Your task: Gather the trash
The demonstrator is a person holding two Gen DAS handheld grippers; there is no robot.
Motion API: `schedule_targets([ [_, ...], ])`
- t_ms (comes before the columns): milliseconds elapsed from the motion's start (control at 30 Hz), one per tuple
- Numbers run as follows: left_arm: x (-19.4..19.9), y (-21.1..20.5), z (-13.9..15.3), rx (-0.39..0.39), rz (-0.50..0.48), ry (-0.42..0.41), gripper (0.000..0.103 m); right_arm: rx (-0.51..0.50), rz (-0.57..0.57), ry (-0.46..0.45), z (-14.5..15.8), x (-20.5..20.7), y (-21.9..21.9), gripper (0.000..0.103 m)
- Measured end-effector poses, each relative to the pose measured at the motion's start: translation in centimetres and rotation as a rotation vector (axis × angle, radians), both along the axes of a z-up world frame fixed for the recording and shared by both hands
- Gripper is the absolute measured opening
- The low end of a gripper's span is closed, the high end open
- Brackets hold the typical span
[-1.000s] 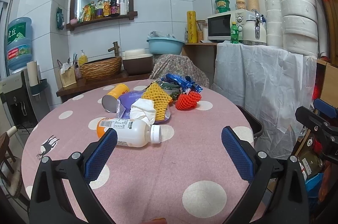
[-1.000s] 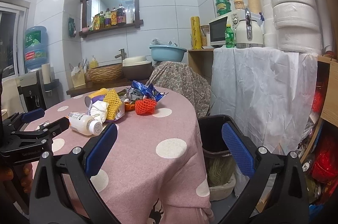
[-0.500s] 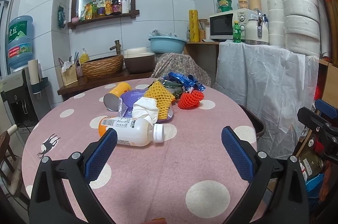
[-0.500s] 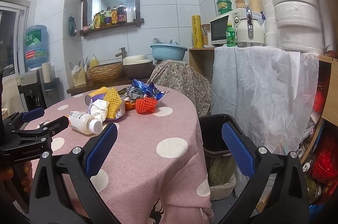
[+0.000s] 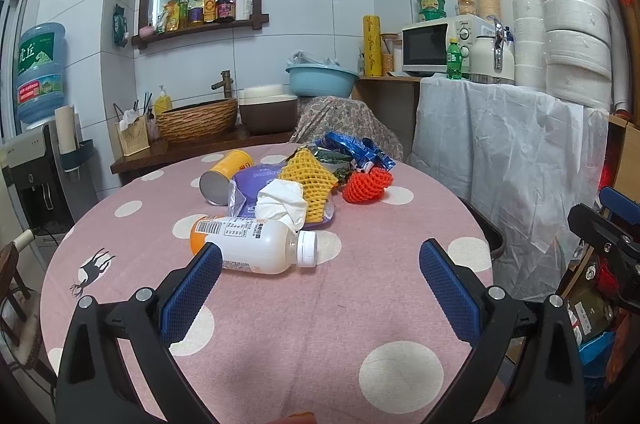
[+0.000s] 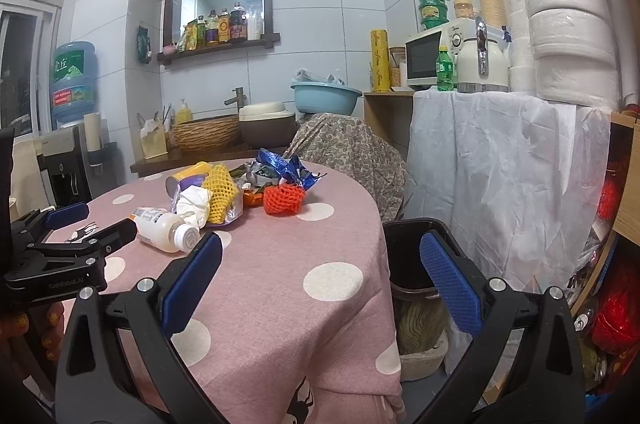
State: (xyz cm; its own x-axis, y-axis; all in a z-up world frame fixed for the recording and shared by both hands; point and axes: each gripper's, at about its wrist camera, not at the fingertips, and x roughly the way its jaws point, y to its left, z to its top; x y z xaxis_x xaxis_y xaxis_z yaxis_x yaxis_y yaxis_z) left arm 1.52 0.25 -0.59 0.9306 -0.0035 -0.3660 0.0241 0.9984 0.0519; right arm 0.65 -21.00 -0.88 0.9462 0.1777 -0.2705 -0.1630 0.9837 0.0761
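Observation:
A heap of trash lies on the round pink polka-dot table (image 5: pixel 280 324): a white plastic bottle (image 5: pixel 256 246) on its side, a crumpled tissue (image 5: pixel 282 202), a yellow foam net (image 5: pixel 308 184), a red foam net (image 5: pixel 367 186), a yellow can (image 5: pixel 224 174), a purple pouch (image 5: pixel 252 180) and blue wrappers (image 5: pixel 352 150). My left gripper (image 5: pixel 320 288) is open and empty, just short of the bottle. My right gripper (image 6: pixel 320 280) is open and empty over the table's right edge, beside a dark bin (image 6: pixel 412 256). The left gripper also shows in the right wrist view (image 6: pixel 68 228).
A draped cabinet (image 5: pixel 500 152) with a microwave (image 5: pixel 436 50) and stacked white tubs stands at the right. A counter with a wicker basket (image 5: pixel 196 120), bowls and a blue basin (image 5: pixel 322 80) runs behind the table. A water dispenser (image 5: pixel 36 128) stands at the left.
My left gripper has edged forward toward the white bottle, which now looks a little nearer. The right gripper has barely moved. Both stay open.

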Motion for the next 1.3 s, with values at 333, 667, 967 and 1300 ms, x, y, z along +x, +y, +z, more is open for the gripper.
schedule_targets([
  [333, 1.0, 1.0, -0.7, -0.011, -0.028, 0.055, 0.098, -0.021, 0.060, 0.028, -0.3, 1.0, 1.1, 0.098],
  [667, 4.2, 7.9, -2.6, -0.038, 0.062, 0.238, 0.098, -0.038, 0.460, 0.231, -1.9, 7.5, 6.4, 0.098],
  [967, 7.0, 14.9, -1.7, -0.173, 0.105, 0.290, 0.098, -0.297, 0.811, 0.267, -1.4, 12.4, 18.2, 0.098],
  [1300, 9.6, 18.8, -1.3, -0.178, 0.173, 0.330, 0.098, -0.775, 0.916, 0.225, -3.1, 15.7, 29.2, 0.082],
])
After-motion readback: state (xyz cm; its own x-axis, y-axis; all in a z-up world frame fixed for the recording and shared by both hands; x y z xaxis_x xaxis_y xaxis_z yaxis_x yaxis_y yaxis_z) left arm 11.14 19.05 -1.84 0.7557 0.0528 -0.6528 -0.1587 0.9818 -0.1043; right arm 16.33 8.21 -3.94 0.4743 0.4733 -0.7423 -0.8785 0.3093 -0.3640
